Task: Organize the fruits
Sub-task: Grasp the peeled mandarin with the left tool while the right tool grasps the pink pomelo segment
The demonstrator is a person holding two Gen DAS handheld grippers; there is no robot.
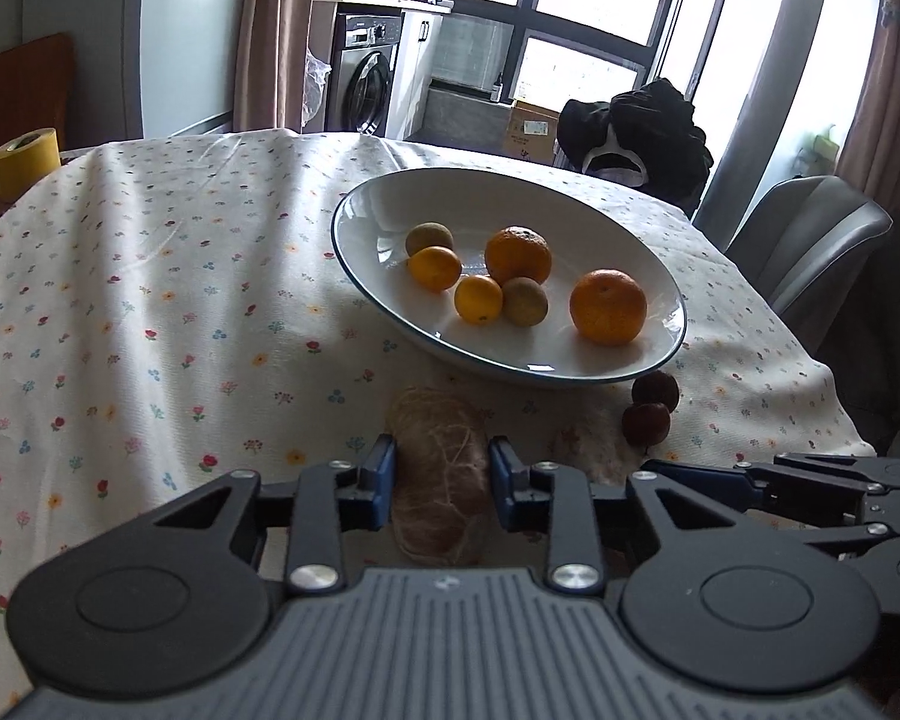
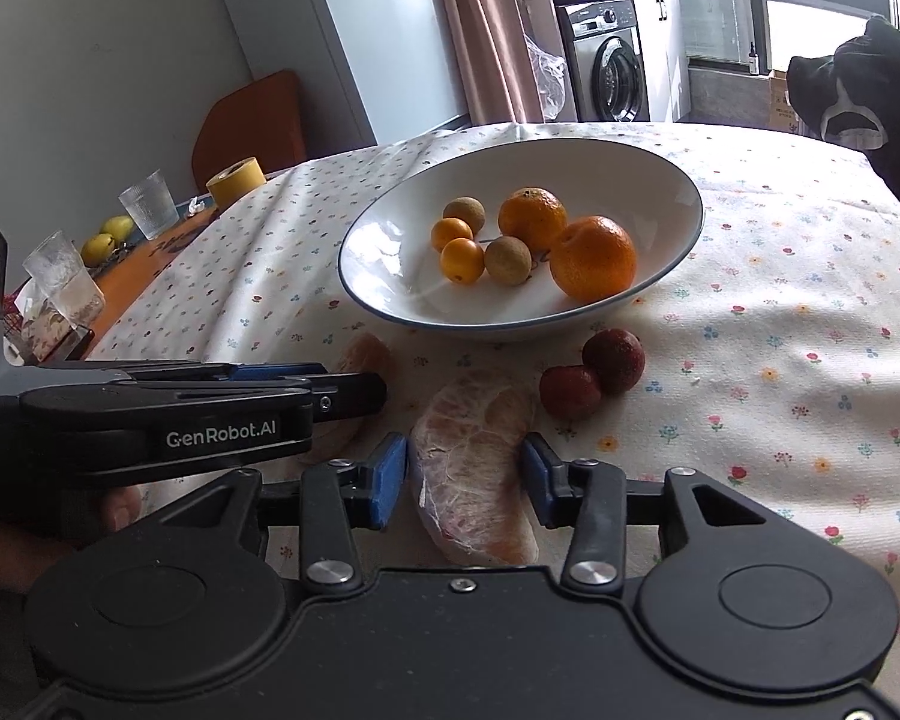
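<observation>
Left tongs [image 1: 441, 474]: blue-padded fingers [image 1: 383, 468] stand apart, one on each side of a peeled, pale pinkish citrus segment with white pith strands [image 1: 439, 480]. The segment lies on the table between the pads; small gaps show on both sides, so no clamping is evident.

Right tongs [image 2: 467, 477]: blue pads [image 2: 390, 477] likewise apart, straddling a second peeled citrus segment, crescent-shaped, translucent pink-orange under a white membrane [image 2: 480, 468]. It lies flat on the cloth, its near end running under the tool body. The left pad is just beside its edge; the right pad stands slightly clear.

Both segments lie on the white floral-print tablecloth [image 1: 150, 300], on the near side of a white shallow ceramic bowl with a dark blue rim [image 2: 378, 294]. In the right wrist view the left tool crosses in from the left, covering part of the first segment.

Bowl contents: two large oranges [image 2: 594, 255], two small orange kumquat-like fruits [image 2: 462, 260], and two small tan-brown round fruits [image 2: 508, 260].

Two dark red, rough-skinned round fruits [image 2: 594, 369] lie touching each other on the cloth, just beside the bowl's near rim and right of the second segment.
</observation>
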